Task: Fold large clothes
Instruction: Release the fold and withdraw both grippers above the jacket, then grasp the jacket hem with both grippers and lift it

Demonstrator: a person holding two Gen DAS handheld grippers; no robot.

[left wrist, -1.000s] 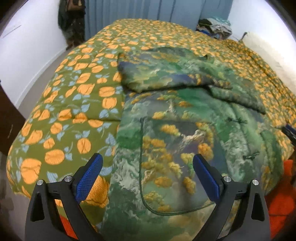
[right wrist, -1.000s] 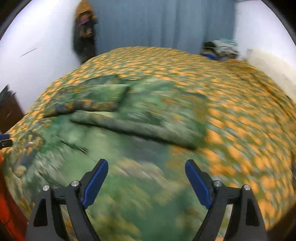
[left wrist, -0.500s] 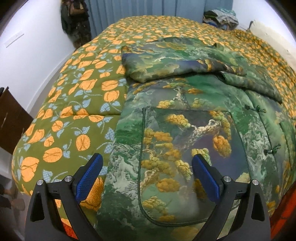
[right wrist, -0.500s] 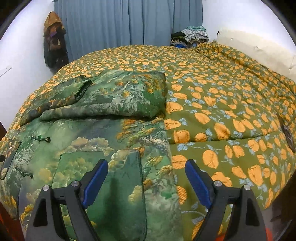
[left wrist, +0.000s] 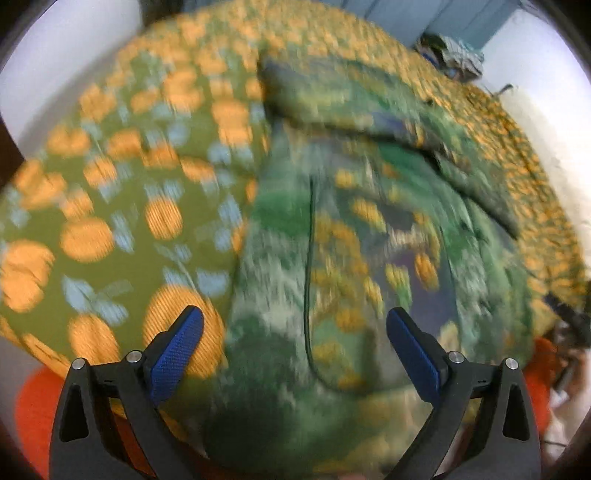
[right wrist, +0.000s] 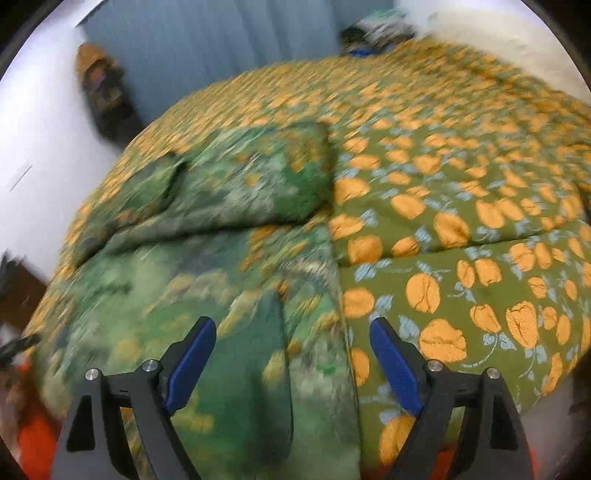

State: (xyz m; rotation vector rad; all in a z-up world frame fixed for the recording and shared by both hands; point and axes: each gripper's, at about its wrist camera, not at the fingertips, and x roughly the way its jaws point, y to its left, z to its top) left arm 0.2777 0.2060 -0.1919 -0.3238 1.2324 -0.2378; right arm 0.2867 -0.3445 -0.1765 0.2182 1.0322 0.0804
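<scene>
Green brocade with a landscape print, your padded jacket [left wrist: 369, 229] lies spread on the bed, over the olive quilt [left wrist: 122, 206] with its orange flowers, and its near hem hangs toward you at the bed's edge. Your left tongs [left wrist: 293, 338] hang above that hem's left part: the jacket's left border runs just inside the left blue pad, and the dark cord outline of a pocket [left wrist: 365, 280] shows between the two pads. Your right tongs [right wrist: 291, 347] hang over the hem's right part, with the jacket's right border passing between the pads and bare quilt under the right one. The sleeves are already folded across the chest, forming a thick band [right wrist: 236, 184] at the far end of the jacket. Compared with half a second ago, both views have gone blurred and tilted, the hem sits larger and lower in each, and more of the orange-red cloth [left wrist: 37, 406] at the foot of the bed shows at the left corner of the left view. Both pairs of tongs stand wide apart, as they did a second ago, and grip nothing; no pad presses the fabric in either view. Across the room a blue curtain [right wrist: 207, 48] hangs behind the bed, and a heap of clothes [right wrist: 373, 35] lies at the far corner.
</scene>
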